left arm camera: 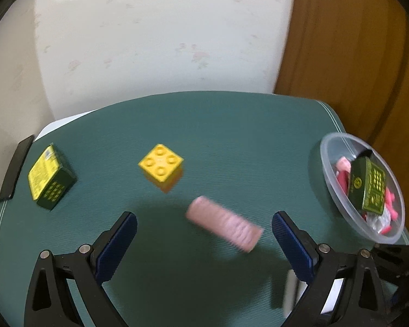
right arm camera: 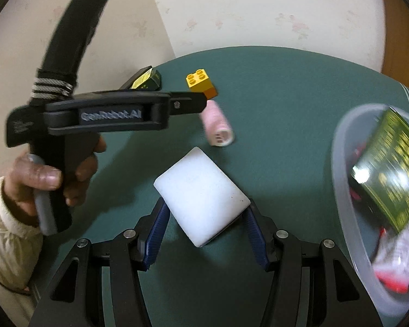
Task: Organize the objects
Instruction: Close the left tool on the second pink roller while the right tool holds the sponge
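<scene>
Right hand-held gripper: blue pads pinch a white block by its two sides — its near end is hidden between the fingers.
Left hand-held gripper: jaws spread wide with nothing between the pads; in the right wrist view it shows side-on, gripped by a hand in a cream sleeve.
Pink roll: lies on its side on the green worktop, ahead of the spread jaws — blurred.
Yellow brick: studs up, near mid-worktop, open cloth all round it.
Green box: near the left edge, just beside a flat black object that overhangs that edge.
Clear bowl: at the right edge, cut off in the right wrist view; holds a second green box tilted over pink and red items too blurred to name.
Open room: bare worktop behind the brick, up to the far edge.
</scene>
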`<state>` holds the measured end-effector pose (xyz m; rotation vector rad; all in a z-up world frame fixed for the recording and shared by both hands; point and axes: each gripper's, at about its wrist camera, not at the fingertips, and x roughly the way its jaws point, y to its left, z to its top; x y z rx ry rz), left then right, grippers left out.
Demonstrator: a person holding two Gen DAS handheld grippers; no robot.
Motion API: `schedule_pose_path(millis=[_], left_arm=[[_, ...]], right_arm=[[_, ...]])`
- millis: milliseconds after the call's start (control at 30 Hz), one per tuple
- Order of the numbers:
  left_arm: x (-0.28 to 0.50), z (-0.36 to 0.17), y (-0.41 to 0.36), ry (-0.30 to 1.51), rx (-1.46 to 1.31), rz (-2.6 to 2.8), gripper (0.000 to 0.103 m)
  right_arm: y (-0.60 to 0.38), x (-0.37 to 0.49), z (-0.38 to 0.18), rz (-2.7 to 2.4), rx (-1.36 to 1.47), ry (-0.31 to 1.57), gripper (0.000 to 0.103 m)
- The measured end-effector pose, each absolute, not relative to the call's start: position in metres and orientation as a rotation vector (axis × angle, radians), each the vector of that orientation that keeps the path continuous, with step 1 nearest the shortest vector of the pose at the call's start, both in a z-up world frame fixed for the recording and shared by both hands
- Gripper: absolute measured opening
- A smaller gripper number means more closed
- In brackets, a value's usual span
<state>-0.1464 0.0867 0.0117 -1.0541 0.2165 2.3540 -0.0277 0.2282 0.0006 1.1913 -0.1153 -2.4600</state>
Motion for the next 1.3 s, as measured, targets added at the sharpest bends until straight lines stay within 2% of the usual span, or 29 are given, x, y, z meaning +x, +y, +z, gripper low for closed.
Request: schedule_pose_path(millis=[200, 467, 567, 733, 833, 967, 1133, 1300], left_arm=[[-0.142, -0.006, 0.101, 0.370, -1.049, 2.297, 0.101], [-0.153, -0.017, 0.105, 0.364, -1.097, 2.281, 0.100], [-0.154, -0.019, 0.104, 0.331, -1.103, 2.253, 0.088], [-0.145, -0.017, 0.108, 0.338, -1.074, 2.216, 0.061], [-0.138, -0.016, 0.109, 0.337, -1.066, 2.212, 0.055], [-0.137, -0.016, 0.110, 0.327, -1.069, 2.211, 0.055], [-0.144, -0.018, 0.115, 0.326, -1.092, 2.224, 0.072], [-0.152, -0.022, 0.115, 0.250, -1.143, 2.236, 0.072]], right_arm=[[0.242, -0.009, 0.002, -2.482, 1.174, -0.174, 0.056], [0.252, -0.012, 0.003, -2.512, 1.153, -0.259, 0.056], [0.257, -0.010, 0.004, -2.531, 1.142, -0.281, 0.056], [0.260, -0.006, 0.006, -2.555, 1.120, -0.302, 0.056], [0.262, -0.004, 0.007, -2.563, 1.107, -0.319, 0.056], [0.268, -0.006, 0.007, -2.576, 1.097, -0.353, 0.056], [0.271, -0.005, 0.007, -2.579, 1.091, -0.358, 0.056], [0.272, 0.003, 0.008, -2.580, 1.088, -0.359, 0.056]])
